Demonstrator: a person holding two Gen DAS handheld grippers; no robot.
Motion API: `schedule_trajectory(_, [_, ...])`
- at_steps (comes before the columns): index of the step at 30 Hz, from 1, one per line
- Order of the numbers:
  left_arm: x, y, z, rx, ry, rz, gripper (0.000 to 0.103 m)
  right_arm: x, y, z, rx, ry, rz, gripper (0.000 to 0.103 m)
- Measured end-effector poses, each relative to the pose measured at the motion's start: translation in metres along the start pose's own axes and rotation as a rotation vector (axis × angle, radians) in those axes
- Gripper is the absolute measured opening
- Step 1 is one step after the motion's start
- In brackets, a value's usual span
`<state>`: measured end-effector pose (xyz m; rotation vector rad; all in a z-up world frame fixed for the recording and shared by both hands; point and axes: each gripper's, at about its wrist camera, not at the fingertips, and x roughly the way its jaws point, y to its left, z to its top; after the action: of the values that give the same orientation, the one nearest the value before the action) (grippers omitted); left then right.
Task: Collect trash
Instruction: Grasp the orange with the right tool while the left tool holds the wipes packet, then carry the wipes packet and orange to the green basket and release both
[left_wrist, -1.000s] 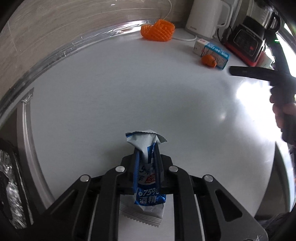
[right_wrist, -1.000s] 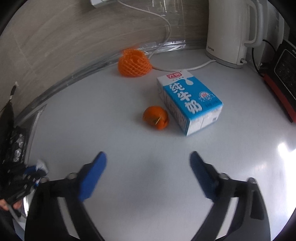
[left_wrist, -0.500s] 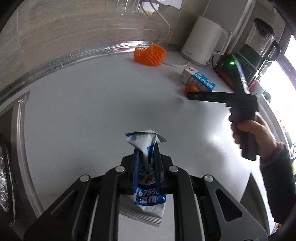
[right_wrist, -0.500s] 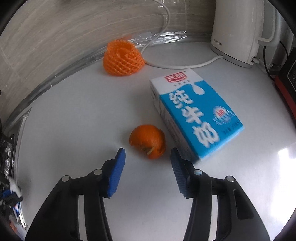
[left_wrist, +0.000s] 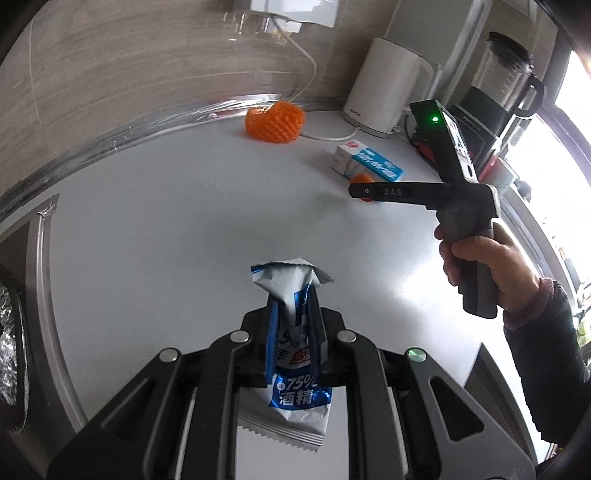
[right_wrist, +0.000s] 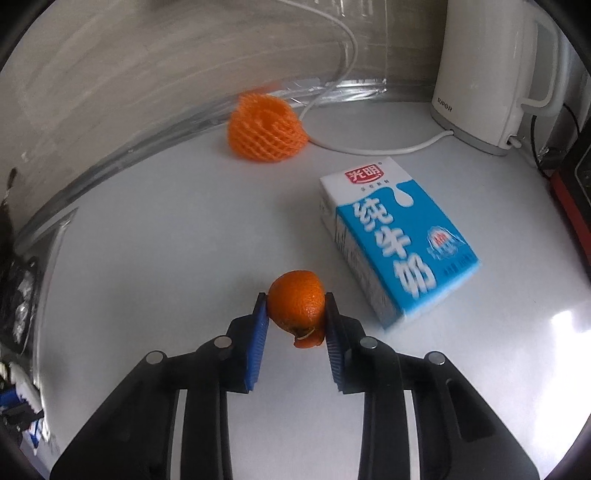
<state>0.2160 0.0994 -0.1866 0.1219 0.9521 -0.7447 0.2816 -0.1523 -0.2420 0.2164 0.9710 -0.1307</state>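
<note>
- The white countertop (right_wrist: 177, 236) spreads out ahead of both grippers, running up to a grey streaked wall behind.
- A white electric kettle (right_wrist: 484, 70) stands far ahead of the right gripper and off to its right, against the wall, with its white cord (right_wrist: 373, 149) trailing across the counter.
- A blender (left_wrist: 502, 85) with a dark base sits right of the kettle, seen from the left wrist.
- A blue and white milk carton (right_wrist: 399, 236) lies flat just ahead and to the right of the right gripper, close to its right finger but not touching it as far as I can see.
- An orange foam fruit net (right_wrist: 266, 129) rests well ahead of the right gripper, slightly to its left, near the wall.
- The right gripper (right_wrist: 295, 317) has just been closing; its blue pads now sit against both sides of a piece of orange peel (right_wrist: 297, 306), which is pinched between the tips just above or on the counter, I cannot tell which.
- A person's hand (left_wrist: 487, 266) with a dark sleeve grips that tool's handle.
- The left gripper (left_wrist: 293, 325) is pressed tight on a blue and white wipe packet (left_wrist: 295, 354), which stands upright between the fingers, its crumpled top poking out beyond the tips and its serrated bottom edge hanging behind them.
</note>
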Motion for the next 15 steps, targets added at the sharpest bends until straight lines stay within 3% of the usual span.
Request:
schedule_trajectory(8, [-0.031,-0.052,-0.025,0.016,-0.001,-0.016,0.014,-0.088,0.002,-0.064,-0.056,-0.024,0.049,0.030])
schedule_trajectory(15, [-0.051,-0.111,-0.068,0.003,0.018,-0.029,0.014,-0.159,-0.003,-0.144,-0.115,-0.002,0.092,0.030])
